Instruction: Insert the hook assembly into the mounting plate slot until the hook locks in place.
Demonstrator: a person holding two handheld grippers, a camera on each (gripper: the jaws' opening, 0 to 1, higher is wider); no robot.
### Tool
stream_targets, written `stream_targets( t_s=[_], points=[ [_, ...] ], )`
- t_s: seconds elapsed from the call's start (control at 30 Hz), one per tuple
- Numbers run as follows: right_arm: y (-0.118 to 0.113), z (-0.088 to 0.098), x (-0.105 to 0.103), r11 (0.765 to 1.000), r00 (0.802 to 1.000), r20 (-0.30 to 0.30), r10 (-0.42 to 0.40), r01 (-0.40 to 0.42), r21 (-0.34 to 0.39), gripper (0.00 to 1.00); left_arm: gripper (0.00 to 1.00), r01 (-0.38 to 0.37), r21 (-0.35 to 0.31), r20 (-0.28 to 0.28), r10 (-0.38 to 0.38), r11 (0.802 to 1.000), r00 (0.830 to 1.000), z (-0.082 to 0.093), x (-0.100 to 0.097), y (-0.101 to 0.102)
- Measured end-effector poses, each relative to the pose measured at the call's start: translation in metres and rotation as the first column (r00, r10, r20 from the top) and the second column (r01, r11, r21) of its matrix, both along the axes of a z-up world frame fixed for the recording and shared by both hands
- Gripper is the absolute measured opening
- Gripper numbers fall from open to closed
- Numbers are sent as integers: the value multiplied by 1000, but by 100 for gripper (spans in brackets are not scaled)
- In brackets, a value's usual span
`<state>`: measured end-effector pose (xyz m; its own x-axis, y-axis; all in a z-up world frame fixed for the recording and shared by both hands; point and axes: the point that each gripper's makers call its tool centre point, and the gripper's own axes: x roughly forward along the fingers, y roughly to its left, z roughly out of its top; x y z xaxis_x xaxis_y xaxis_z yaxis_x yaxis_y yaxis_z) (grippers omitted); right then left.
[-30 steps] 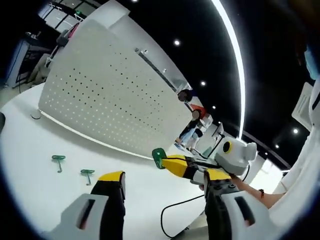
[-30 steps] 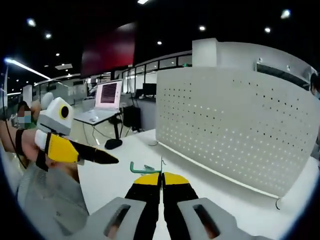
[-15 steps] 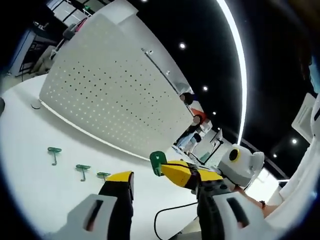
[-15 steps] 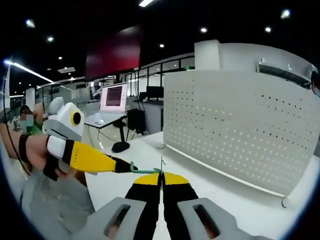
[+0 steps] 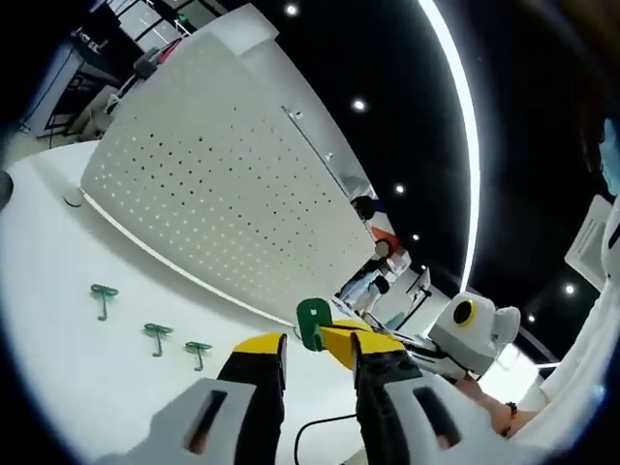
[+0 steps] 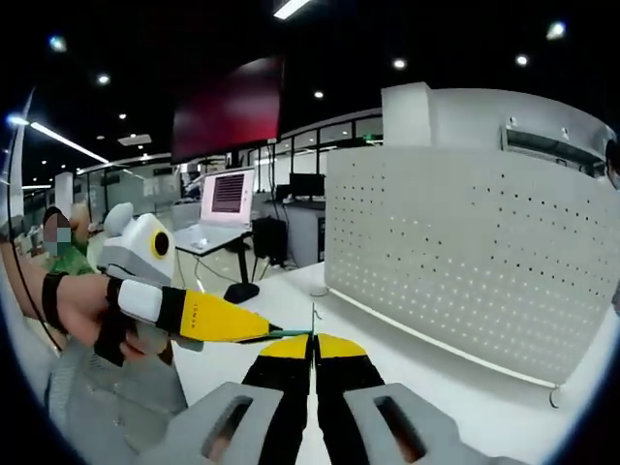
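Closing in on a handover: left gripper (image 5: 312, 360) narrowed over the past second from wide apart to a slim gap, now bracketing the green hook (image 5: 312, 324) pinched in the right gripper (image 6: 313, 341), whose jaws sit pressed together on the hook's thin stem. Seen from the right gripper view, left gripper's yellow jaw tips drawn right up to the hook (image 6: 291, 332), after standing well apart from it a second ago. Whether the left gripper grips the hook yet, cannot tell; a small gap shows either side of the green head. Judged from this, hook being passed or re-gripped in mid-air, insertion not yet begun. Both grippers held aloft above the white tabletop (image 5: 68, 339), meeting nose to nose. White perforated mounting plate (image 5: 213, 184) standing upright beyond, well apart from the hook. Three spare green hooks (image 5: 155, 334) lying in a row on the tabletop.
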<state>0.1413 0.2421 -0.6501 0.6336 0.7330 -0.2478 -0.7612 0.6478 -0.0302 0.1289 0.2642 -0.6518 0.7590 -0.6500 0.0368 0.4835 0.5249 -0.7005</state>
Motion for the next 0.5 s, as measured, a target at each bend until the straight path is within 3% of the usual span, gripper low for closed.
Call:
stream_targets(
  t_s=[0.33,0.5],
  points=[
    [6,3,-2,1000,1000,15,21,-21,2,0,7,12,-26,-19,-13,1000,1000,-1,1,1],
    [7,2,-3,1000,1000,16,26,-26,0,0,4,25,-42,-30,-26,999,999,-1,0,-2]
  ],
)
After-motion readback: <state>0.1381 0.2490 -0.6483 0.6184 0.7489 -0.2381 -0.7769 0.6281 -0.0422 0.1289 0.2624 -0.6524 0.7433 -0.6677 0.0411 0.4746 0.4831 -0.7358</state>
